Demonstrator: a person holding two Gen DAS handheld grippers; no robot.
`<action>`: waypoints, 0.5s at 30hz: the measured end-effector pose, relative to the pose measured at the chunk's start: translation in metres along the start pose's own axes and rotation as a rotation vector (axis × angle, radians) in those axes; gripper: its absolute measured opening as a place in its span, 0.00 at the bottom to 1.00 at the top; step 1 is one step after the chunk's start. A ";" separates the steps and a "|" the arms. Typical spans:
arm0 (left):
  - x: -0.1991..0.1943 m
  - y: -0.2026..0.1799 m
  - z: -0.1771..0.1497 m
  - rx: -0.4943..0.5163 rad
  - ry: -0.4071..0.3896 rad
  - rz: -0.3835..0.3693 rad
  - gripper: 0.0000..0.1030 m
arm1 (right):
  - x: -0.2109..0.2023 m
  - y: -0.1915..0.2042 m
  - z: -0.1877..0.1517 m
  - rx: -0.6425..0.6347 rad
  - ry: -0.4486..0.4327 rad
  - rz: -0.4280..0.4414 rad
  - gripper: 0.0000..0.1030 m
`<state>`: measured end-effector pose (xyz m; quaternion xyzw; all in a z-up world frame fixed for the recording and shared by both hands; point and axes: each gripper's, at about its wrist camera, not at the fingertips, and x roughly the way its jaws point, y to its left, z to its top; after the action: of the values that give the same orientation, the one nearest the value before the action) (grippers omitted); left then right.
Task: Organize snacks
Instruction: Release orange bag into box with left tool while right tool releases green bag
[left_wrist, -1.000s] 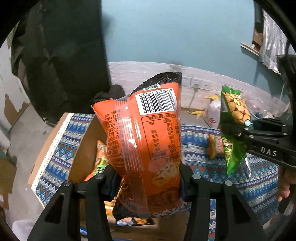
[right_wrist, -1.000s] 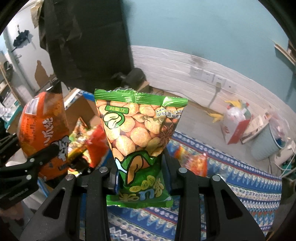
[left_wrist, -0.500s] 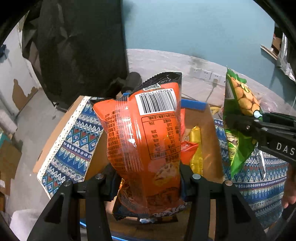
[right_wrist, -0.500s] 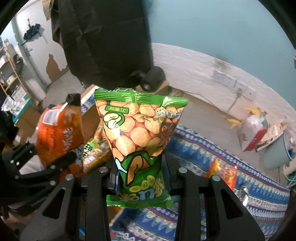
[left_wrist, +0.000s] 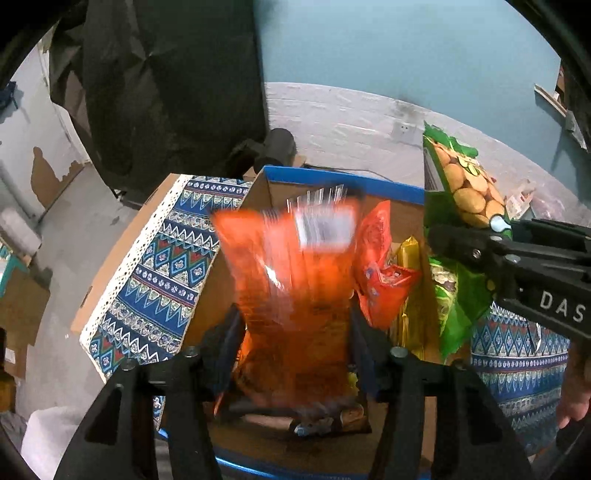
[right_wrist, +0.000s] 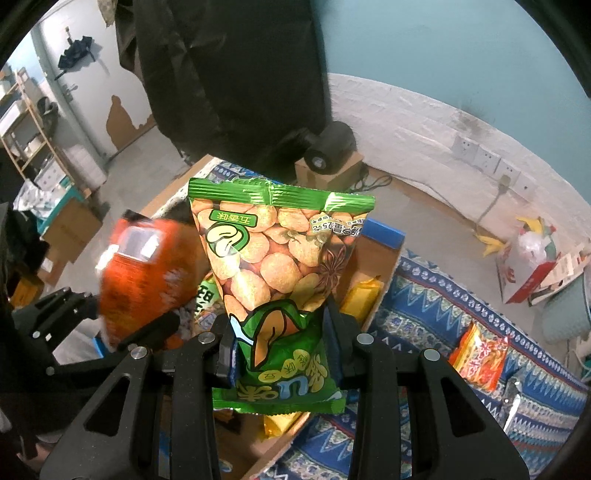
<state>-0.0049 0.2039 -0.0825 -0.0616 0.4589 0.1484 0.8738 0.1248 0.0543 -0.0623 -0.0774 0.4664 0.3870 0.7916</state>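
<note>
Both grippers are black plastic, the left gripper (left_wrist: 295, 354) and right gripper (right_wrist: 280, 343) showing silver screws, blue pads (right_wrist: 225, 354) and white "DAS" lettering at the frame's right edge.

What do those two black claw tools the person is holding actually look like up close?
Both are matte black plastic. The left gripper and the right gripper each have two broad angular fingers with triangular cut-outs, silver screw heads at the joints and dark blue pads inside the tips. The right one carries white letters "DAS" on its side. No cables show.
</note>
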 end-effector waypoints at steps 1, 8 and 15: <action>-0.001 0.000 0.000 0.003 -0.006 0.009 0.62 | 0.000 -0.001 0.000 0.002 0.001 -0.001 0.33; -0.009 0.002 0.001 0.012 -0.034 0.037 0.70 | 0.004 -0.001 0.000 0.015 0.017 0.014 0.39; -0.009 -0.004 0.000 0.024 -0.030 0.025 0.70 | -0.007 -0.009 -0.001 0.041 -0.008 0.003 0.58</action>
<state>-0.0082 0.1981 -0.0752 -0.0429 0.4482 0.1544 0.8795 0.1290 0.0441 -0.0596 -0.0586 0.4714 0.3789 0.7942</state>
